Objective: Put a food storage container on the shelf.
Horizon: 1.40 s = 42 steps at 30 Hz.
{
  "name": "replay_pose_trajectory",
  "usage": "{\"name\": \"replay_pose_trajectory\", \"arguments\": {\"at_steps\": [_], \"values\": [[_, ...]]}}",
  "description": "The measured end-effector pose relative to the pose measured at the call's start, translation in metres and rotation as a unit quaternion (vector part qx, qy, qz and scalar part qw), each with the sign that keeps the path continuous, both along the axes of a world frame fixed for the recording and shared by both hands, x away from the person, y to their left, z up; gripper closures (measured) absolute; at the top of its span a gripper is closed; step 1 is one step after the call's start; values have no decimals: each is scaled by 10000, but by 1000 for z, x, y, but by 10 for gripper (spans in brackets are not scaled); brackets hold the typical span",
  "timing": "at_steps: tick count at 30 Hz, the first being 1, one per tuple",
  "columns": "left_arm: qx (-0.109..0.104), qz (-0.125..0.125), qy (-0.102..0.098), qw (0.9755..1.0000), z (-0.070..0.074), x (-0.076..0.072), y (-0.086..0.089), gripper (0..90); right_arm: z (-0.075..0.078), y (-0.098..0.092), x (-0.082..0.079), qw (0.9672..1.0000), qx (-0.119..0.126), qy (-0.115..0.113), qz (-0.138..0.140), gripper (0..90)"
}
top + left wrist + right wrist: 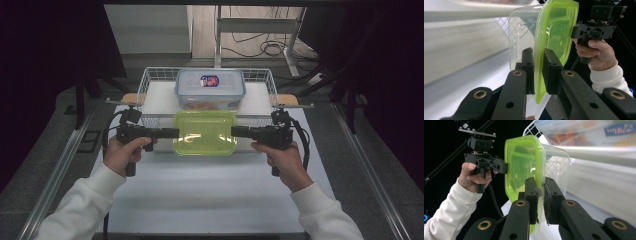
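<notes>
The left gripper (170, 133) reaches in level from nine o'clock, its black jaws pinched on the left rim of the green-lidded box (205, 132). In the left gripper view the two pads clamp the lid's edge, one on either side. The box sits between the two tools, in front of the wire basket (145, 85) on the white table (210, 190), and seems to be lifted clear of it rather than resting. Its long axis runs nine to three, straight along the line joining the grippers, so each hand is equally near its own short end. The right gripper (240, 132) comes in from three o'clock and pinches the right rim the same way; in the right gripper view the pads (549, 202) squeeze the lid's lip.

The box is a clear, thin-walled plastic tub with rounded corners; the lid is glossy, translucent lime plastic with a raised border. At twelve o'clock, inside the basket, lies a second clear box with a blue-grey lid (210, 83) and a label. As I judge it, the basket lies just beyond the held box, so the carry goes toward twelve o'clock with both hands level.
</notes>
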<state>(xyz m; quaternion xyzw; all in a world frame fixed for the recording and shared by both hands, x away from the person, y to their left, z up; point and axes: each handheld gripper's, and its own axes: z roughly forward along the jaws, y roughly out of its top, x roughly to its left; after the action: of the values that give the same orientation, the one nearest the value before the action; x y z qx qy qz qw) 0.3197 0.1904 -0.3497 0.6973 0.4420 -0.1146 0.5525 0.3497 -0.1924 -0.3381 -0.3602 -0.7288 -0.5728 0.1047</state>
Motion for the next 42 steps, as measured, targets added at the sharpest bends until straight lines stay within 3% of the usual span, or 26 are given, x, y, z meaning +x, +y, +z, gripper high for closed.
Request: {"name": "replay_pose_trajectory", "arguments": {"at_steps": [10,17,30,37,42], "values": [[-52,0,-147,9999,27,9,4,813,28,3,9,9999,27,-146,26,820],[-39,-26,-159,9999,50,26,6,813,51,5,23,9998,45,-210,21,819],[5,-107,-75,9999,81,79,5,814,81,3,69,9998,84,-157,-45,820],[26,-68,-32,10000,87,108,2,814,84,1,93,9998,154,-7,-149,820],[22,5,115,9999,87,123,1,814,82,0,111,9993,276,97,-253,820]]}}
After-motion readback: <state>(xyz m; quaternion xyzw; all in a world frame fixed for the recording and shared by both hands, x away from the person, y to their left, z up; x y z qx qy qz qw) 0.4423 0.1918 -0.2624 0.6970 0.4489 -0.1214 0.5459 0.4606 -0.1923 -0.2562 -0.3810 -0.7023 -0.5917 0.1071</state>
